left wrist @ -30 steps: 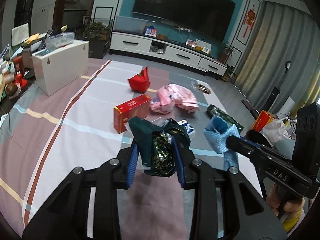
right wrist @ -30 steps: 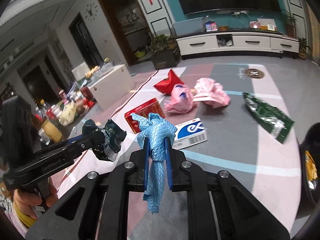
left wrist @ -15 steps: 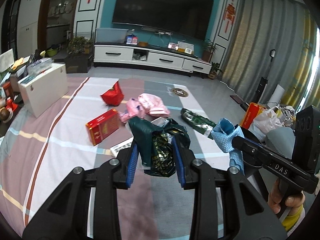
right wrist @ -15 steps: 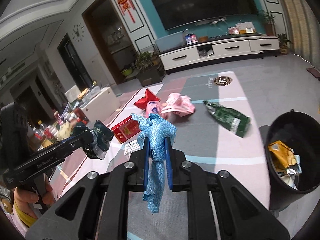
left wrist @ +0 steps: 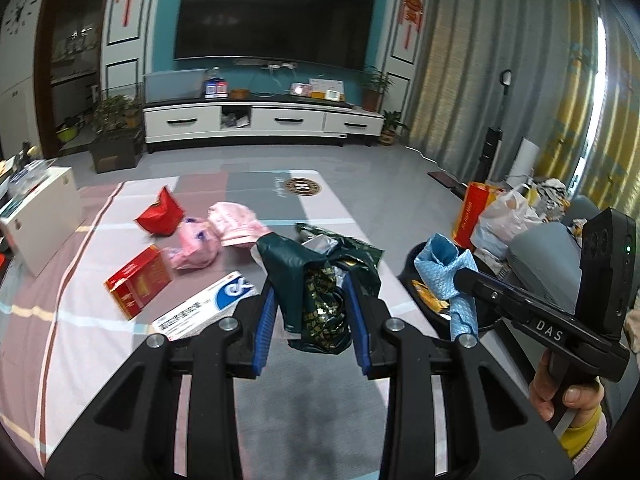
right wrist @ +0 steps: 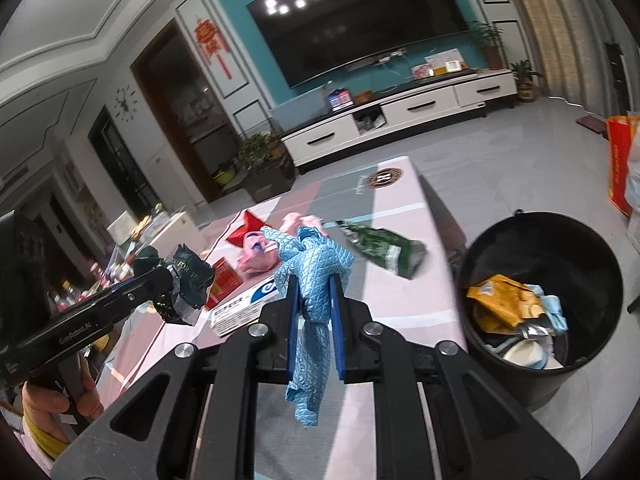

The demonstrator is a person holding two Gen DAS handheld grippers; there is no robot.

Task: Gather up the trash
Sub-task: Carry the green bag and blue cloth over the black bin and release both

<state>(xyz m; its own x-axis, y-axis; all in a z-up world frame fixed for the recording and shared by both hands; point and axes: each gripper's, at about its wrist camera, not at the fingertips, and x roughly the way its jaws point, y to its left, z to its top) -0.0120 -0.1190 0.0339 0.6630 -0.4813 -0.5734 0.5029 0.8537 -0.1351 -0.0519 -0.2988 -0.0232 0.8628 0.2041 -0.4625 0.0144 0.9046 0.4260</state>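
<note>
My left gripper is shut on a crumpled dark green wrapper, held above the striped mat. It also shows in the right wrist view. My right gripper is shut on a light blue quilted wrapper, also seen in the left wrist view. A black bin holding trash stands on the floor to the right of the right gripper. On the mat lie a red box, pink bags, a red bag, a white-blue box and a green packet.
A white cabinet stands at the mat's left edge. A TV stand lines the far wall. Bags and a red box sit on the floor at the right, by the curtains.
Both grippers have swung to the right with their wrappers still held. The black bin has come into the right wrist view and now lies close at the right.
</note>
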